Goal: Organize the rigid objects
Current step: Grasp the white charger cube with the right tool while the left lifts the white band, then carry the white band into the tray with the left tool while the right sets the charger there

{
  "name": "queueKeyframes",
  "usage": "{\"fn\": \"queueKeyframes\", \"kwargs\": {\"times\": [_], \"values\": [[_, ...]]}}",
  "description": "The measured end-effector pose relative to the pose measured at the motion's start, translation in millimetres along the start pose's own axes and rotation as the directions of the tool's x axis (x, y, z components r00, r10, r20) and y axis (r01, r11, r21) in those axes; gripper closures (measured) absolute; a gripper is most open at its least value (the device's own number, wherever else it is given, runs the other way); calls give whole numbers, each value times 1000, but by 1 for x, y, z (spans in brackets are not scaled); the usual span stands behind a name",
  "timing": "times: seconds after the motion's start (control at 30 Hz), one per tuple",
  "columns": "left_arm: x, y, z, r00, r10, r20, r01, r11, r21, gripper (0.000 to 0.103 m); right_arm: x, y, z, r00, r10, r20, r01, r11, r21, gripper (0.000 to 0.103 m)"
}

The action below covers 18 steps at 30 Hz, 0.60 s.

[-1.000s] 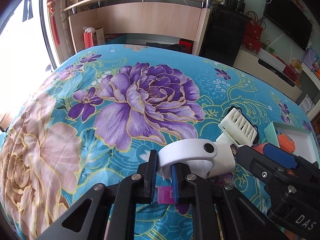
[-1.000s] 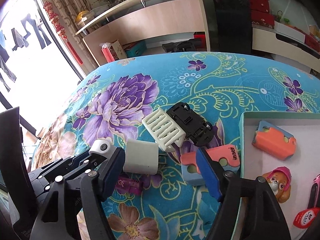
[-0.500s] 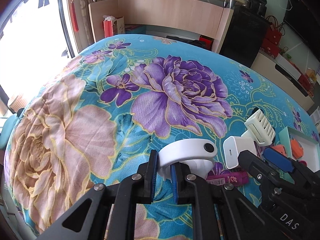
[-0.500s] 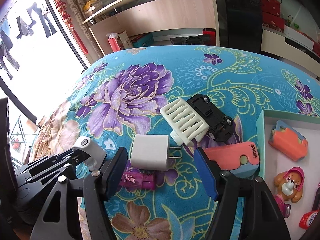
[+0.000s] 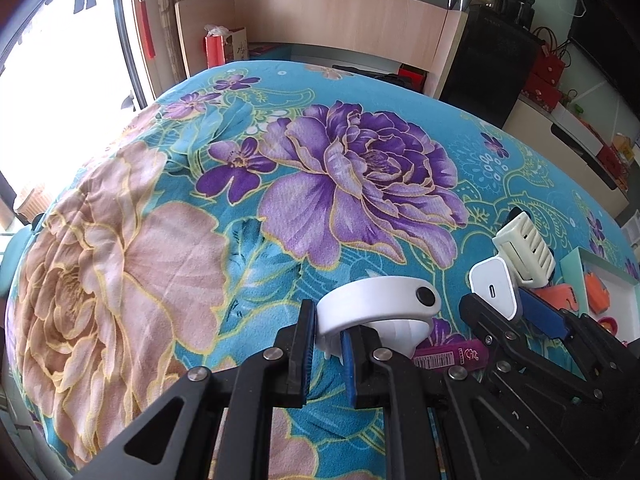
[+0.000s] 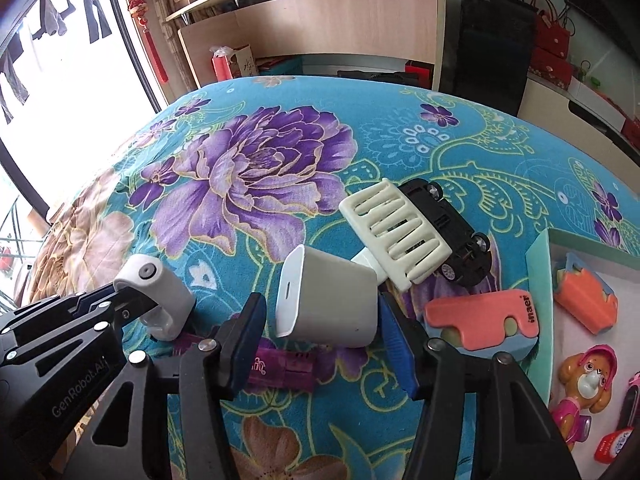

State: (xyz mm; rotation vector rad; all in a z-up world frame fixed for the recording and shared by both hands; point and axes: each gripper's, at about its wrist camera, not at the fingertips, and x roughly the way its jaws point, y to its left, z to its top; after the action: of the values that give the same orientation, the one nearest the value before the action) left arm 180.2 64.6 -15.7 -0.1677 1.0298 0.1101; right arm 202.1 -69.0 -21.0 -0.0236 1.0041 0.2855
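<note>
Floral bedspread (image 5: 160, 240) fills the room; left fingers (image 5: 306, 344) pinch white clip (image 5: 380, 300), right fingers (image 6: 394, 344) closing around charger (image 6: 328, 300).

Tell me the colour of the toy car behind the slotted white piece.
The toy car is black, with silver wheel hubs; the right wrist view shows it best.

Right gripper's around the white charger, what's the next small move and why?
Probably finish closing: the right gripper fingers are closing, the white charger sits between them, and a gap seemingly remains on its left side. Then lift toward the tray.
</note>
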Motion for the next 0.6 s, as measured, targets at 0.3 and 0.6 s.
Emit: {"fn": "queueKeyframes", "kwargs": {"times": [0.3,0.6], "values": [[-2,-1,0,1000,3,13,-3,1000,3,89,-5,-6,-1,999,41,11,-41,998,46,52],[-29,-12,5,995,-32,95,29,999,31,89,-56,-18,6,990,53,132,-65,994,86,52]]}}
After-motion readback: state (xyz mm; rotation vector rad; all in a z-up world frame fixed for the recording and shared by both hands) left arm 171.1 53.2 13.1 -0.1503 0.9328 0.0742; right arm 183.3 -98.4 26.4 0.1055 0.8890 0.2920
